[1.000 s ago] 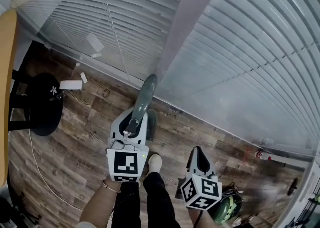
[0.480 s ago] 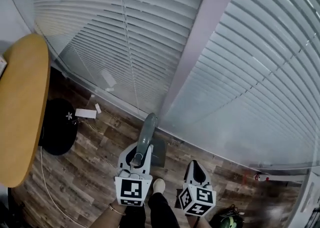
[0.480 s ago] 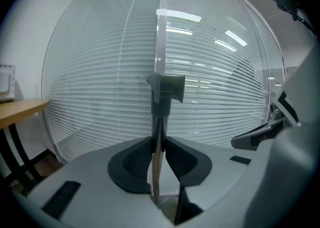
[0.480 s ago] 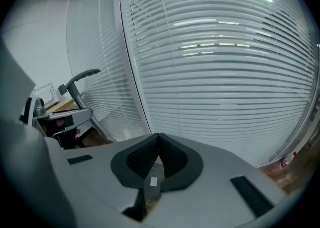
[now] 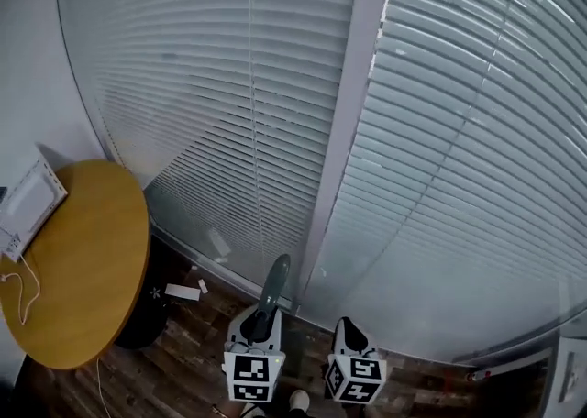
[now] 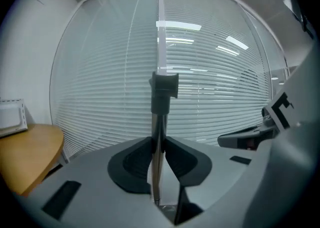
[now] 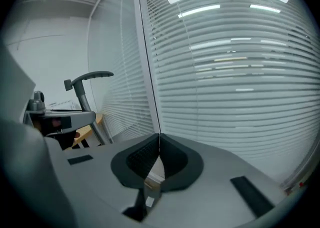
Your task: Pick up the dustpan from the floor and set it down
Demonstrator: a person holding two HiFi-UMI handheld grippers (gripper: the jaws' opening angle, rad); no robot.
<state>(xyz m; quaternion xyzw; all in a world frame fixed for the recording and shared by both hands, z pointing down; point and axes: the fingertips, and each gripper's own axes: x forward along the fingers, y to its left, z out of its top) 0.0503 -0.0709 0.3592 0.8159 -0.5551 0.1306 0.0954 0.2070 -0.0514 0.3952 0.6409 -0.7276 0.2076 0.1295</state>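
Left tongs (image 6: 158, 147) are clamped on the dustpan handle (image 6: 158, 122). The metal shaft stands upright between the pads, and its dark grip extends past the tips. Right tongs (image 7: 159, 141) are together, empty, just beside the left. Window blinds (image 5: 440, 132) stand beyond.

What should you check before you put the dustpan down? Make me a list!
1. Left claw gripping the dustpan handle: ok, both pads press its metal pole.
2. Handle straight in the claw: ok, it stands upright between the pads.
3. Right claw free to help: ok, shut with nothing in it.
4. Pan end hanging level: cannot tell, it is hidden below the claw.
5. Round table out of the way: ok, it stands apart at the left.
6. Landing spot on the floor: cannot tell, only a small strip shows.
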